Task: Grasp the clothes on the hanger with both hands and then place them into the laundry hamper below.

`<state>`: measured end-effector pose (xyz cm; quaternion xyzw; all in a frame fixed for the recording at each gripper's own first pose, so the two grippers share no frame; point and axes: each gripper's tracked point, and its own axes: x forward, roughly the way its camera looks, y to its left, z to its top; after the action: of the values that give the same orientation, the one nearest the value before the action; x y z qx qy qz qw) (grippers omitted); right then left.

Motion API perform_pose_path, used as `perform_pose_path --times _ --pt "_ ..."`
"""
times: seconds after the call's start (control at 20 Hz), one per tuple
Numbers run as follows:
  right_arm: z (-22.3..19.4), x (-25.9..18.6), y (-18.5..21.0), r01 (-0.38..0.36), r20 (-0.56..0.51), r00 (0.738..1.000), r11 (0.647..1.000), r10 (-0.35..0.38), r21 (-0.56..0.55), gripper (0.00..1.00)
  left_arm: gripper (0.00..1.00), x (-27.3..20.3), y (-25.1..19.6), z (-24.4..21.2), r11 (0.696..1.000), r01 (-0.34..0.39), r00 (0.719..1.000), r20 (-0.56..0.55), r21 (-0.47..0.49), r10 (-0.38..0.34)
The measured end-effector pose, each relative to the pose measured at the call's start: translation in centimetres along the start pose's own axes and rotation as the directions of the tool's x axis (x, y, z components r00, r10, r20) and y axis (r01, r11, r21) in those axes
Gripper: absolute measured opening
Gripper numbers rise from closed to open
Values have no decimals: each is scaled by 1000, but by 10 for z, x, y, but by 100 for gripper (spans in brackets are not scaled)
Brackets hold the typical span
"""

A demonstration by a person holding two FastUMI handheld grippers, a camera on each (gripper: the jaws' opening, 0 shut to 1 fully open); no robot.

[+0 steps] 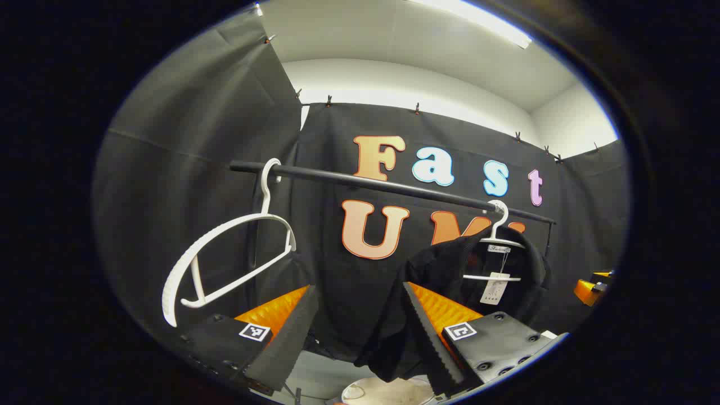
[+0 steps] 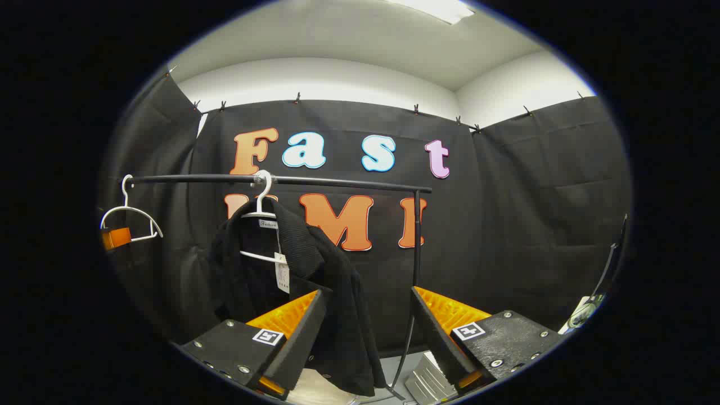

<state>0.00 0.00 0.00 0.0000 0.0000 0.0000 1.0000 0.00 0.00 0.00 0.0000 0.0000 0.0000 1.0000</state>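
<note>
1. On the black metal rail [image 2: 281, 180] at the booth's far side, a black knitted garment [image 2: 292, 281] hangs from a white plastic hanger [image 2: 260, 205]; a second, bare white hanger [image 1: 225, 253] hangs further left.
2. The left gripper [image 1: 360, 332] faces the garment's left hem, jaws apart, holding nothing.
3. The right gripper [image 2: 365, 332] is likewise spread, the garment's right edge just beside its left finger.
4. The approach appears under way; next, both grippers likely need to close on the fabric and lift it off.
5. Below, a pale rounded rim [image 1: 388, 391], possibly the laundry hamper, peeks out.
</note>
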Motion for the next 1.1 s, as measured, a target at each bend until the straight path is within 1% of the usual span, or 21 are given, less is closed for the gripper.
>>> perform_pose_path --times 0.2,0.25,0.3,0.35,0.4,0.6,0.75,0.8,0.85,0.95,1.0,1.1 --pt "0 6 -2 -15 -7 1000 1000 15 -1 93 96 4 3 0 1000 -18 1000 8 -11 19" --pt "-1 6 -3 -16 -8 1000 1000 16 -1 93 93 4 3 1 1000 -20 1000 9 -9 20" --pt "-1 7 -4 -18 -9 1000 1000 18 -2 93 93 4 5 2 1000 -26 1000 15 -5 26" --pt "-1 9 -5 -20 -9 1000 1000 20 -4 93 96 6 6 3 999 -32 999 22 -1 32" --pt "-2 10 -6 -21 -10 1000 1000 21 -5 93 93 6 8 4 999 -35 999 27 1 35" --pt "0 12 -8 -27 -9 1000 1000 27 -14 93 93 7 7 0 999 -41 999 13 3 41" --pt "0 13 -7 -33 -9 999 999 33 -17 93 97 11 8 -4 999 -39 999 4 5 39" --pt "0 13 -6 -34 -9 999 999 34 -16 93 100 12 9 -4 999 -42 999 2 13 42" --pt "-1 13 -5 -35 -10 999 999 35 -14 93 97 12 9 -5 999 -46 999 3 20 46" --pt "-1 15 -5 -35 -12 999 999 35 -11 93 97 11 9 -4 998 -50 999 7 30 50" --pt "-2 14 -5 -35 -13 999 999 35 -9 93 93 11 9 -3 998 -50 999 9 31 50" --pt "-4 16 -2 -38 -17 999 999 38 -7 93 93 9 9 -2 998 -49 999 10 29 49"
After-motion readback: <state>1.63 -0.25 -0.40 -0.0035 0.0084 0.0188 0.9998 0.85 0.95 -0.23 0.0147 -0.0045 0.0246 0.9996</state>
